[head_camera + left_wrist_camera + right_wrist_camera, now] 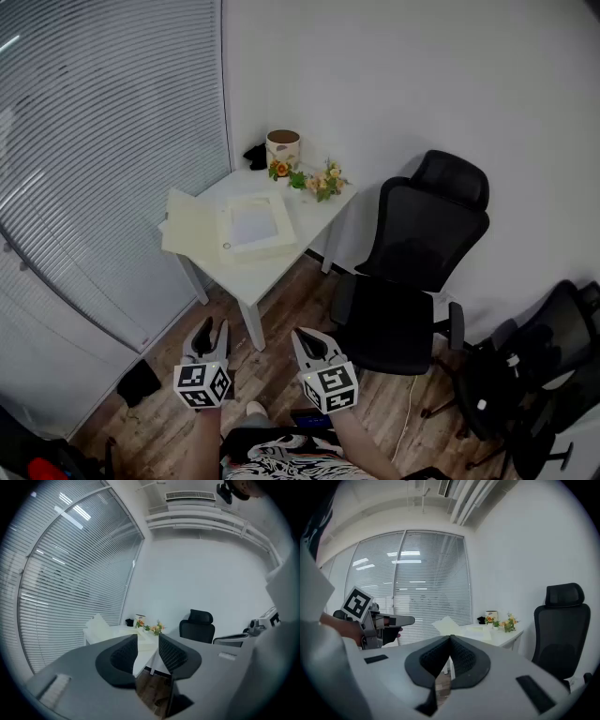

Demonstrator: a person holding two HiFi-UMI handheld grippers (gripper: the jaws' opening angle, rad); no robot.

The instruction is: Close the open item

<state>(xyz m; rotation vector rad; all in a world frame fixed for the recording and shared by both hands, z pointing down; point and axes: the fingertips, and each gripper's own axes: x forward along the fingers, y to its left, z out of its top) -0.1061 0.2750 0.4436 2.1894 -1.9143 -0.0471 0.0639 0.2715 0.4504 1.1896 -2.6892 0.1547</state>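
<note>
Hovering short of the table (pixel 274 274), the left gripper (pixel 214 328) holds its jaws spread and empty, while the right gripper (pixel 309 342) has its jaws pressed together. The open box (pixel 255 225) lies on the table, well ahead of both, its lid (pixel 192 227) flopped over the table's edge toward the blinds (pixel 94 141). Bare floor (pixel 281 314) lies before the table and a black chair (pixel 422 244) stands at its right. Only the right gripper view shows the left gripper side-on.

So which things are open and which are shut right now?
Box: open, lid flipped back to the left.
Blinds: down.
Cup: upright on the table.
Chair: empty.
Left tool: open, nothing in it.
Right tool: shut, nothing in it.
</note>
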